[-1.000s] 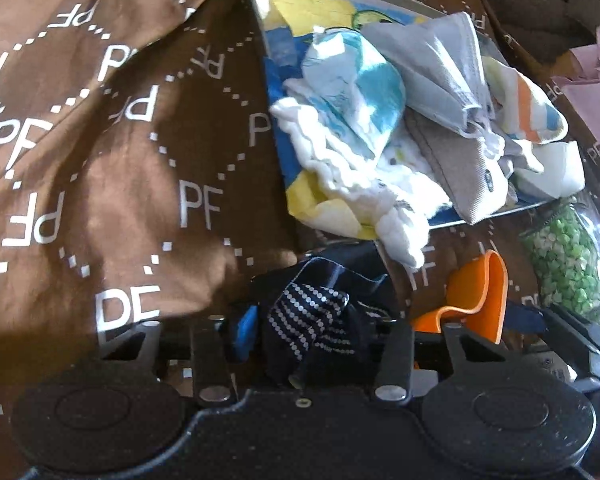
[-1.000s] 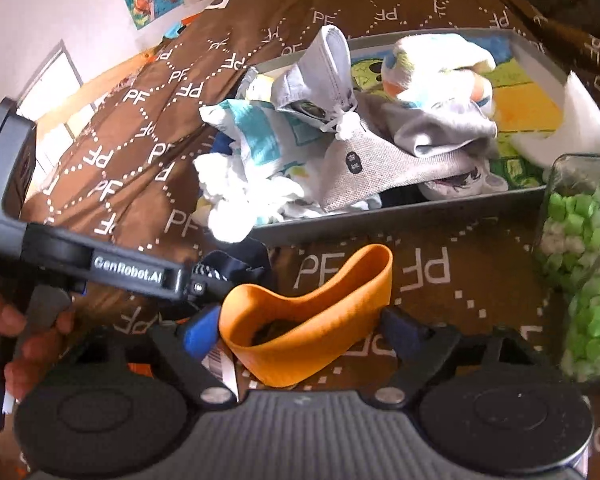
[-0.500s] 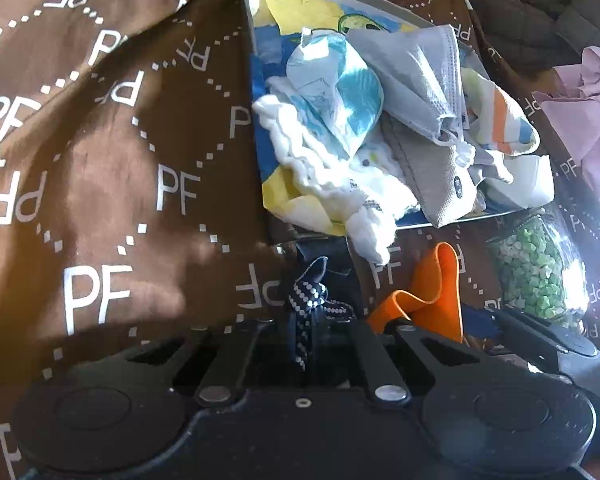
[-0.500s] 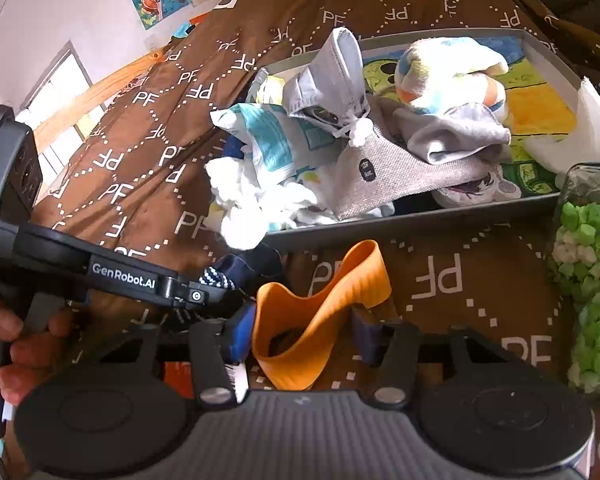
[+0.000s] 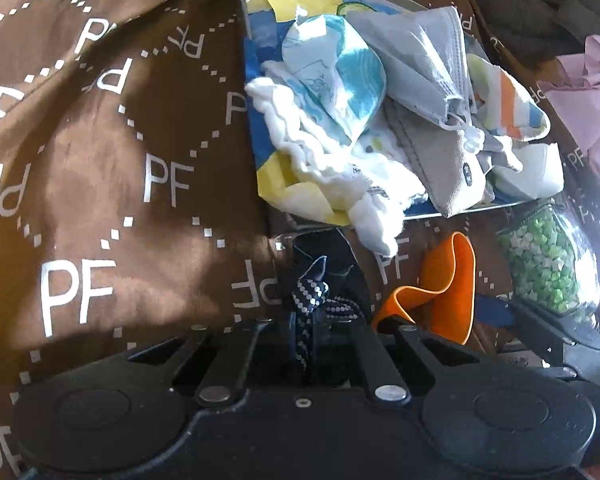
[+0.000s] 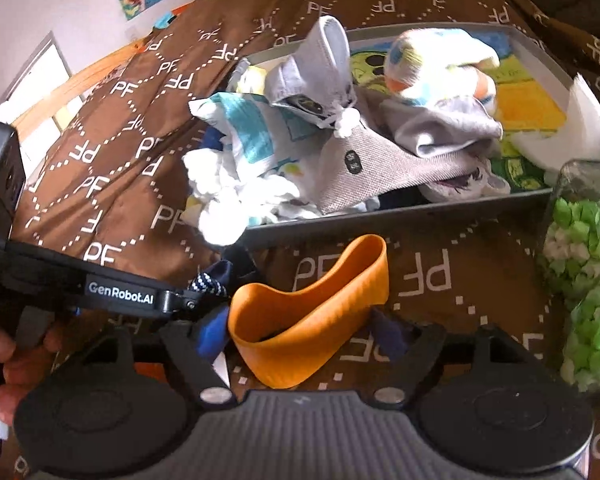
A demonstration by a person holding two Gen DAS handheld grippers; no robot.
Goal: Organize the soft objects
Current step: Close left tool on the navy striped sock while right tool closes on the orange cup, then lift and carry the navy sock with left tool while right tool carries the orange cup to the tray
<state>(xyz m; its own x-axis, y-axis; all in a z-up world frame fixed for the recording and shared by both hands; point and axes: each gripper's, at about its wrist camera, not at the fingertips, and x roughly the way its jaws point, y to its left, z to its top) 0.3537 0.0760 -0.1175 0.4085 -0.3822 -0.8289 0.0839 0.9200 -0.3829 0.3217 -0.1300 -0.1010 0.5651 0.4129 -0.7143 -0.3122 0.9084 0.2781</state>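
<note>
**Q:** What has the left gripper (image 5: 306,322) got?

**A:** Its fingers are drawn nearly together on a dark navy sock (image 5: 310,300) patterned with white dots, pinched into a narrow upright fold just in front of the tray's near left corner. The sock's long axis runs away from the camera, toward the tray (image 5: 476,210).

**Q:** And the right gripper (image 6: 300,330)?

**A:** Partly open, fingers set wide on either side of an orange band (image 6: 312,316), a flexible loop lying on the brown "PF" bedspread (image 6: 432,272). The blue finger pads touch its two ends and the loop bulges between them. Its long axis runs from the left finger up and to the right, the far end lifted toward the tray.

**Q:** Where do the other soft things sit?

**A:** Heaped in the tray: a white ruffled cloth (image 5: 328,160) spilling over the near rim, a blue-and-white piece (image 5: 336,76), a grey sock (image 6: 364,176) and a striped pastel bundle (image 6: 432,64).

**Q:** Anything beside it?

**A:** A clear jar of green and white bits (image 6: 584,248) stands to the right of the band; pink fabric (image 5: 596,92) lies further right.
</note>
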